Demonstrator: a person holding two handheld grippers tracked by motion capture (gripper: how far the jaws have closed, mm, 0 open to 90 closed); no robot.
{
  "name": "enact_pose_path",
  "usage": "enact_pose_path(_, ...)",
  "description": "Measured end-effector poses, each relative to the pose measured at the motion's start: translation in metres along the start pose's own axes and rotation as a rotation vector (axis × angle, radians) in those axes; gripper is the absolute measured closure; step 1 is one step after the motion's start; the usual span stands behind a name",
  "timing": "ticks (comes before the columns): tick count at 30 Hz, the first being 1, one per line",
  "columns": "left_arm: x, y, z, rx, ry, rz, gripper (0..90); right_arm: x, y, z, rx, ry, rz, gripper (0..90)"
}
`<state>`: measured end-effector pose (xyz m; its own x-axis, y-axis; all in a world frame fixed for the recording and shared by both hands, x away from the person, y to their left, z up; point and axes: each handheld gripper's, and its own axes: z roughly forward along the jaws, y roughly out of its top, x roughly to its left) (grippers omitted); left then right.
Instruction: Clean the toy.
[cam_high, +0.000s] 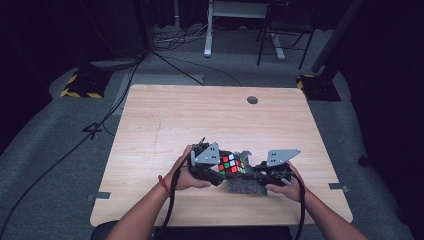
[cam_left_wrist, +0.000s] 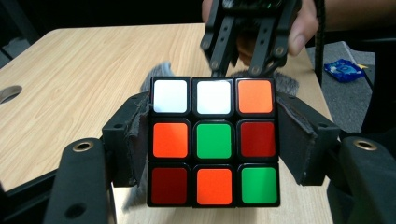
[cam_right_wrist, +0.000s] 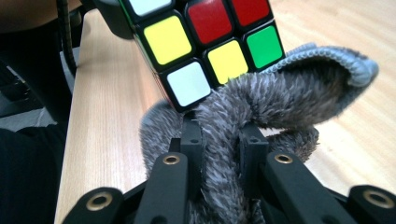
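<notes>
- While the left gripper (cam_left_wrist: 212, 140) clamps the puzzle cube (cam_left_wrist: 213, 141) by two opposite sides, its padded jaws pressed flat against them, the cube hangs clear of the tabletop (cam_high: 165, 120) near the front edge, between the person's two hands.
- In the right gripper view, the right gripper (cam_right_wrist: 219, 140) has its jaws drawn close together on a fold of the grey fuzzy cloth (cam_right_wrist: 275, 100), and the bunched pile sits against the cube's lower corner, by a white and a yellow sticker.
- Seen from the high view, the cube (cam_high: 230, 164) is just beside the cloth (cam_high: 245, 185), much of which appears to rest on the tabletop below the two grippers.
- Judged from this, the work in hand is wiping the cube: both grasps are made and the cloth has been brought into contact, so the set-up part looks done.
- What seems left is the rubbing itself across the faces; the face shown in the left gripper view, with its white, orange, red and green stickers, has no cloth on it.
- Whether any face has been cleaned already cannot be told, since no dirt or smear is visible on the stickers.
</notes>
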<state>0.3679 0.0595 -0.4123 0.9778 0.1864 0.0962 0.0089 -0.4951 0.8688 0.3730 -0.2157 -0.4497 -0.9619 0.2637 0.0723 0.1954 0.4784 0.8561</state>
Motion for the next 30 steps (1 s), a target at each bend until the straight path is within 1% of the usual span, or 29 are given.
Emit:
enact_pose_path(1,0.001,0.000,-0.001,-0.007,-0.002,-0.010,33.8,0.000,0.001,-0.002,-0.013,-0.003,0.000,77.5)
enact_pose_path(5,0.003,-0.002,-0.002,0.010,-0.014,-0.022,33.6,0.001,0.003,-0.007,-0.044,-0.017,-0.006,77.5)
enact_pose_path(10,0.004,-0.004,0.003,0.058,-0.004,-0.021,33.0,0.001,0.004,-0.011,-0.059,-0.033,-0.009,77.5)
enact_pose_path(11,0.003,-0.004,0.004,0.066,0.000,-0.012,32.9,0.001,0.005,-0.011,-0.060,-0.036,-0.012,77.6)
enact_pose_path(14,0.003,-0.004,0.006,0.070,0.007,-0.016,33.1,0.002,0.005,-0.010,-0.049,-0.047,-0.018,77.6)
enact_pose_path(16,0.004,-0.004,0.007,0.071,0.008,-0.018,33.0,0.003,0.006,-0.011,-0.050,-0.055,-0.024,77.6)
enact_pose_path(18,0.004,-0.005,0.010,0.102,0.014,-0.016,32.8,0.004,0.007,-0.012,-0.049,-0.070,-0.031,77.5)
enact_pose_path(21,0.001,-0.006,0.014,0.129,0.022,-0.004,32.5,0.006,0.009,-0.011,-0.042,-0.080,-0.043,77.5)
enact_pose_path(23,0.001,-0.005,0.016,0.146,0.027,0.010,32.8,0.005,0.010,-0.013,-0.048,-0.088,-0.041,77.6)
enact_pose_path(24,0.000,-0.005,0.017,0.153,0.024,0.005,32.8,0.005,0.010,-0.013,-0.053,-0.089,-0.038,77.5)
enact_pose_path(26,0.000,-0.006,0.018,0.158,0.036,0.014,32.9,0.005,0.011,-0.014,-0.051,-0.100,-0.047,77.5)
enact_pose_path(28,0.001,-0.005,0.020,0.165,0.035,0.005,33.0,0.006,0.013,-0.015,-0.049,-0.119,-0.061,77.6)
enact_pose_path(29,0.001,-0.006,0.019,0.149,0.032,0.002,33.1,0.007,0.014,-0.015,-0.049,-0.130,-0.070,77.5)
enact_pose_path(30,0.002,-0.006,0.018,0.140,0.030,-0.006,33.2,0.007,0.014,-0.016,-0.054,-0.135,-0.070,77.5)
